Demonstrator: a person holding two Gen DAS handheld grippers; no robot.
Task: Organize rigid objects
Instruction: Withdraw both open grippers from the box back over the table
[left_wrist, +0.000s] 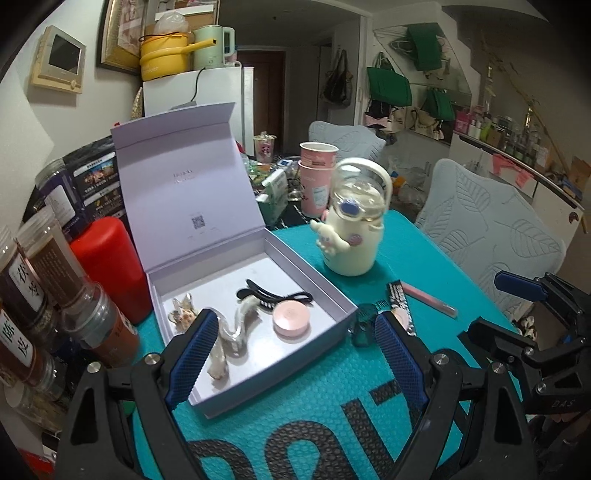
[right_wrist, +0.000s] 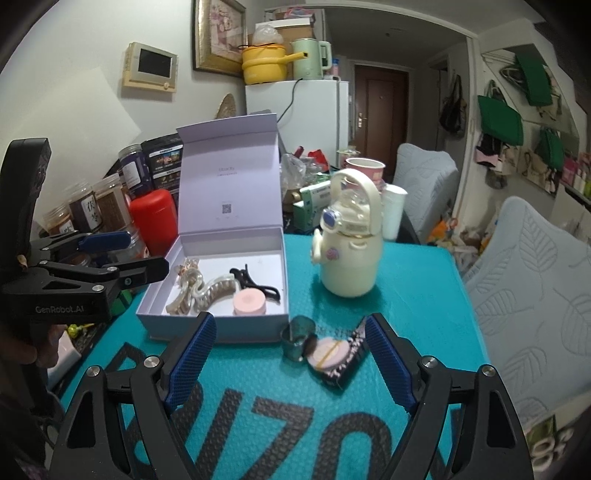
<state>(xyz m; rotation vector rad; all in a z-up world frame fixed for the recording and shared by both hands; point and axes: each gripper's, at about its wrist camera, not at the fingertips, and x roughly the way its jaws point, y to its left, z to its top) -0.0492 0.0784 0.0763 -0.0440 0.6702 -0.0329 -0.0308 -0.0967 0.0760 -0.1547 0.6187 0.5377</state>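
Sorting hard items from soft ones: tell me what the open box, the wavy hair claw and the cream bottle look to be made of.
Open box: probably rigid paperboard, matte pale lilac; crisp folded edges and a creased hinged lid.
Wavy hair claw: seemingly glossy translucent plastic or acetate; light shows through its curves.
Cream bottle: likely hard plastic, smooth satin body with a clear top; metal under the coating cannot be ruled out.

**Two black handheld grippers with blue pads**

The left gripper (left_wrist: 297, 354) and right gripper (right_wrist: 290, 356) share one build: black angular frames, silver round screws at the pivots, and blue cross-hatched pads lining the jaws. White lettering "GenRobot.AI" marks the left gripper's side; "DAS" marks the right's.
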